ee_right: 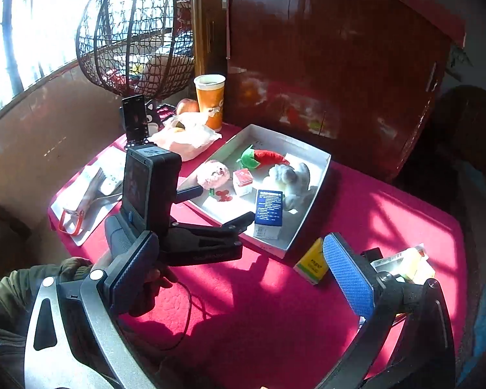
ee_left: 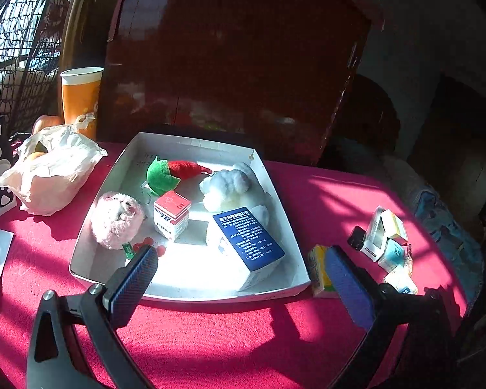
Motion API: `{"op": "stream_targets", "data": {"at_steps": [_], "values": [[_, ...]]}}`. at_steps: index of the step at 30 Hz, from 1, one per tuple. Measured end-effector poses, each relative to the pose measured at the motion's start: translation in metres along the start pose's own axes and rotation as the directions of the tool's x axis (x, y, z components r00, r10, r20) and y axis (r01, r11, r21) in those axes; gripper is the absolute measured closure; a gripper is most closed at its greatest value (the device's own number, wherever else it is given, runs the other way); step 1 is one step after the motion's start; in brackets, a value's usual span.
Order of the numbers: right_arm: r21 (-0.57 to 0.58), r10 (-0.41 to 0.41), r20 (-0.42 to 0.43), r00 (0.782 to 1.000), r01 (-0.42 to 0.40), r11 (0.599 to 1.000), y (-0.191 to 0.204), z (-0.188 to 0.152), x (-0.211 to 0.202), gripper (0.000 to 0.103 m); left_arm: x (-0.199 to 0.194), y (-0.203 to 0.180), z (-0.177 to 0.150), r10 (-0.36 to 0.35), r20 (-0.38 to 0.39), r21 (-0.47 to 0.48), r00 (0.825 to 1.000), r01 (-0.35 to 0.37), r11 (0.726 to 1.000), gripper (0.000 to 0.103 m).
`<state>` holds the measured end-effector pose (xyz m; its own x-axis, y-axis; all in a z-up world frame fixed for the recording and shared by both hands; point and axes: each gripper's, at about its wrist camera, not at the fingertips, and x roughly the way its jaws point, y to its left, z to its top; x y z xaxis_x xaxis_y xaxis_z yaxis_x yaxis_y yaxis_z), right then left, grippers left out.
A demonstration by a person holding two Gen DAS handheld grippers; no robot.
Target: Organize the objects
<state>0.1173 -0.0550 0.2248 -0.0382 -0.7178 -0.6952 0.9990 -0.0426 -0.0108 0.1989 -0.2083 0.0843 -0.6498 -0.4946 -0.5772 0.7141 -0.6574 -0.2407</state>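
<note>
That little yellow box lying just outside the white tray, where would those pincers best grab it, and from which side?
The yellow box lies flat on the red cloth, close to the white tray. Probably best from above with the open right gripper, one finger on each long side, since the faces look flat and parallel there.

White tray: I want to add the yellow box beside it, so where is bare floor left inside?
Free: the sunlit front strip of the white cardboard tray between its near rim and the blue-labelled white box. Crowded: the back half with the plush toys.
</note>
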Motion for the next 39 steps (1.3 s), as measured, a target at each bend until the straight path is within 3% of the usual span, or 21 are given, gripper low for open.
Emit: {"op": "stream_targets", "data": {"at_steps": [4, 6, 8, 10, 11, 15, 20, 26, 29, 30, 31, 32, 35, 39], "values": [[0.281, -0.112, 0.100, 0.989, 0.080, 0.956, -0.115, -0.044, -0.002, 0.002, 0.032, -0.055, -0.004, -0.056, -0.103, 0.209, 0.993, 0.077, 0.975, 0.000], [0.393, -0.149, 0.113, 0.982, 0.093, 0.915, -0.163, -0.078, 0.002, 0.011, 0.046, -0.083, -0.011, -0.063, -0.131, 0.322, 0.989, 0.103, 0.941, 0.000], [0.408, -0.182, 0.080, 0.980, 0.135, 0.903, -0.190, -0.111, 0.014, 0.026, 0.061, -0.109, -0.019, -0.055, -0.157, 0.415, 0.986, 0.116, 0.902, 0.000], [0.365, -0.215, 0.034, 0.976, 0.188, 0.912, -0.197, -0.137, 0.030, 0.032, 0.079, -0.125, -0.022, -0.062, -0.198, 0.441, 0.978, 0.145, 0.886, 0.000], [0.356, -0.197, 0.012, 0.980, 0.180, 0.917, -0.199, -0.148, 0.040, 0.037, 0.090, -0.130, -0.023, -0.065, -0.226, 0.434, 0.972, 0.160, 0.887, 0.000], [0.384, -0.101, -0.011, 0.995, 0.098, 0.918, -0.203, -0.171, 0.063, 0.042, 0.117, -0.135, -0.022, -0.056, -0.277, 0.402, 0.959, 0.169, 0.900, 0.000], [0.369, -0.087, -0.060, 0.994, 0.103, 0.924, -0.200, -0.168, 0.086, 0.050, 0.127, -0.139, -0.026, -0.042, -0.301, 0.404, 0.953, 0.168, 0.899, 0.000], [0.396, -0.084, -0.156, 0.984, 0.141, 0.908, -0.200, -0.183, 0.113, 0.073, 0.141, -0.151, -0.038, -0.008, -0.344, 0.439, 0.939, 0.168, 0.883, 0.000], [0.414, -0.097, -0.136, 0.986, 0.146, 0.898, -0.203, -0.187, 0.109, 0.078, 0.145, -0.153, -0.042, 0.015, -0.339, 0.455, 0.941, 0.150, 0.878, 0.001], [0.425, -0.092, -0.134, 0.987, 0.142, 0.894, -0.204, -0.188, 0.108, 0.078, 0.144, -0.153, -0.043, 0.009, -0.335, 0.456, 0.942, 0.154, 0.877, 0.009], [0.435, -0.091, -0.131, 0.987, 0.140, 0.890, -0.205, -0.190, 0.106, 0.078, 0.144, -0.153, -0.044, 0.003, -0.341, 0.446, 0.940, 0.159, 0.881, 0.025], [0.441, -0.091, -0.127, 0.988, 0.138, 0.887, -0.204, -0.192, 0.104, 0.079, 0.144, -0.152, -0.045, 0.012, -0.344, 0.442, 0.939, 0.151, 0.884, 0.035], [0.465, -0.087, -0.106, 0.991, 0.127, 0.876, -0.204, -0.197, 0.095, 0.079, 0.136, -0.148, -0.047, 0.020, -0.304, 0.449, 0.953, 0.125, 0.885, 0.054], [0.497, -0.087, -0.061, 0.994, 0.106, 0.861, -0.204, -0.199, 0.080, 0.079, 0.117, -0.145, -0.044, -0.047, -0.284, 0.399, 0.958, 0.163, 0.903, 0.055]]}}
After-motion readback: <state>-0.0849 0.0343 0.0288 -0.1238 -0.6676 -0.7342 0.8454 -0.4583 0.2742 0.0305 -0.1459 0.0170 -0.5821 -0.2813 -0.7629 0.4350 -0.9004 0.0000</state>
